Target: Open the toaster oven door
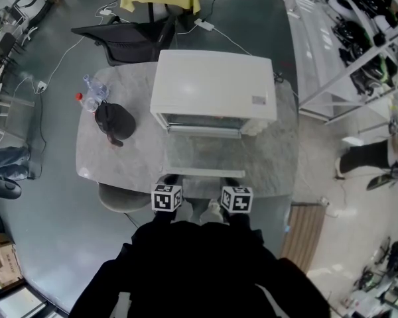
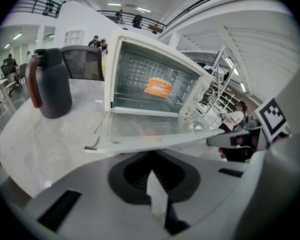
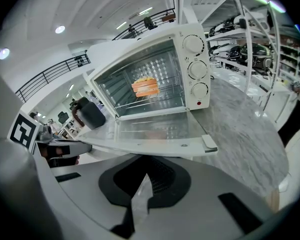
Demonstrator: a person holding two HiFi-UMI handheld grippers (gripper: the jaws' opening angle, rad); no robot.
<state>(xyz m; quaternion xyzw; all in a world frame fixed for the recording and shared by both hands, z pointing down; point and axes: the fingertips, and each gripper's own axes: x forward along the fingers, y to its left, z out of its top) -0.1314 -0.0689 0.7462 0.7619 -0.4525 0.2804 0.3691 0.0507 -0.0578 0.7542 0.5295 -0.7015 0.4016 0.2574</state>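
Lab/workshop hall: metal racks (image 1: 316, 45) w/ gear, floor cables (image 1: 229, 40) (mezzanine railing (image 2: 32, 5) above).

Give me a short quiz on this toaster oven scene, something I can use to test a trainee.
1. True or false: the toaster oven door is shut.
2. In the head view, what stands on the table to the left of the toaster oven? A) a dark jug B) a frying pan C) a stack of bowls
3. Fill in: the food inside the toaster oven is coloured ____.

Key: 1 false, the door lies folded down flat; 2 A; 3 orange.
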